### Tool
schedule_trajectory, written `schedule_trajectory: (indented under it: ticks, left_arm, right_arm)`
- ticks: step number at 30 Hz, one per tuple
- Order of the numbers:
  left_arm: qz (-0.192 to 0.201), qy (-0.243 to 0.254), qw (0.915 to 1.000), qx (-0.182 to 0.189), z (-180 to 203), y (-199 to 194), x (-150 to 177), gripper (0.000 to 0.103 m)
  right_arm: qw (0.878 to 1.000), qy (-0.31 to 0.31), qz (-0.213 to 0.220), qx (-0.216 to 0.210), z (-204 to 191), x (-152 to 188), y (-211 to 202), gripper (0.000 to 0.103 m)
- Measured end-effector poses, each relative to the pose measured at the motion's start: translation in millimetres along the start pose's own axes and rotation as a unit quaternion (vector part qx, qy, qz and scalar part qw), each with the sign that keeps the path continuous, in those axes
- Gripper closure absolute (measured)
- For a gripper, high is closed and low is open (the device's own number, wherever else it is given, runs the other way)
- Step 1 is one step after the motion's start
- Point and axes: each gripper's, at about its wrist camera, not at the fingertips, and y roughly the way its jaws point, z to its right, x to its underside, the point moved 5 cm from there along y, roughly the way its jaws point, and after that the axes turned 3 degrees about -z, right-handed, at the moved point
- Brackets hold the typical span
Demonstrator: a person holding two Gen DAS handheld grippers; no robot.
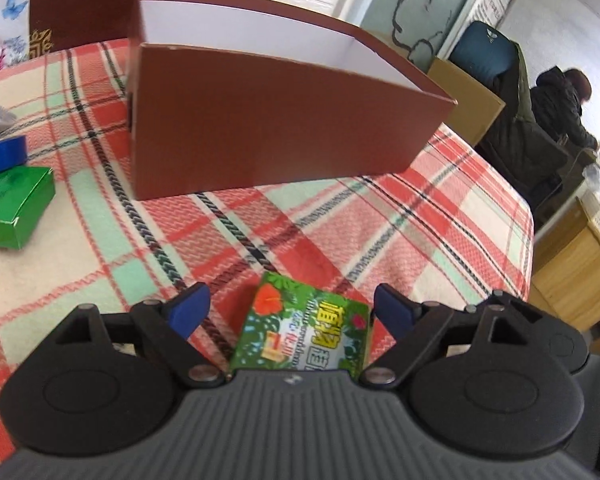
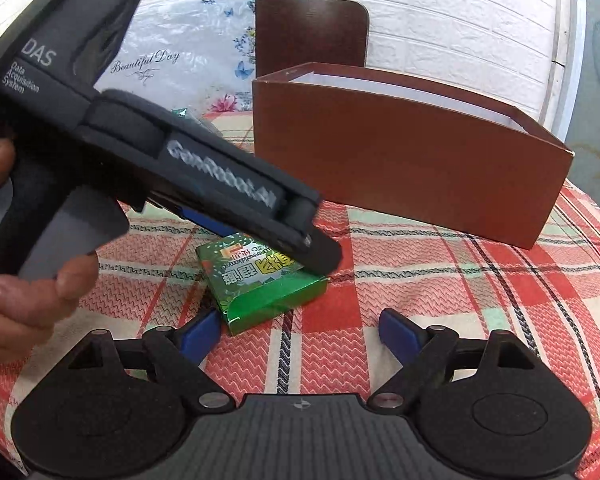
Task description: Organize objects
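We hold a hand-held gripper in each hand over a desk (image 1: 440, 216) spread with a red, green and cream plaid cloth. The left hand-held gripper (image 1: 290, 312) has its blue pads well apart, and a small green packet (image 1: 304, 328) with a red flower and yellow print lies flat on the cloth between them; neither pad presses on it. In the right wrist view that same packet (image 2: 260, 280) sits under the left tool's black tip, whose handle a hand (image 2: 24, 300) grips at the left.

The right hand-held gripper (image 2: 300, 330) also has its pads apart, with nothing between them; the packet lies just ahead of it, nearer its left pad.

Beyond the packet, toward the desk's far edge, stands an open brown box (image 1: 268, 128) with a white inside. Near the left edge lie a green box (image 1: 12, 208) and a blue roll (image 1: 2, 154).
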Motion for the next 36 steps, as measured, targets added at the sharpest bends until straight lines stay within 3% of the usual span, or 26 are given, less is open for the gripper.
schedule_trajectory:
  ticks: [14, 22, 24, 32, 36]
  left_arm:
    - [0.023, -0.025, 0.9994, 0.007, -16, -23, -9, 0.014]
    - [-0.003, -0.003, 0.9997, 0.024, -11, -14, -5, 0.031]
    - [-0.012, -0.008, 0.9995, 0.028, -13, -11, 0, 0.043]
    - [-0.003, -0.019, 0.9995, 0.025, -13, -8, 1, 0.053]
    - [0.023, -0.023, 0.9992, 0.024, -5, -26, -17, 0.054]
  right_arm:
    - [1.000, 0.019, 0.008, -0.004, 2, 0, -5, 0.022]
    - [1.000, 0.016, 0.003, -0.026, -3, -6, -2, 0.035]
    - [1.000, 0.011, 0.000, -0.029, -6, -7, 3, 0.036]
    - [0.999, -0.003, 0.001, -0.035, -12, -18, 12, 0.044]
    - [0.998, -0.019, 0.050, -0.014, -10, -33, -7, 0.045]
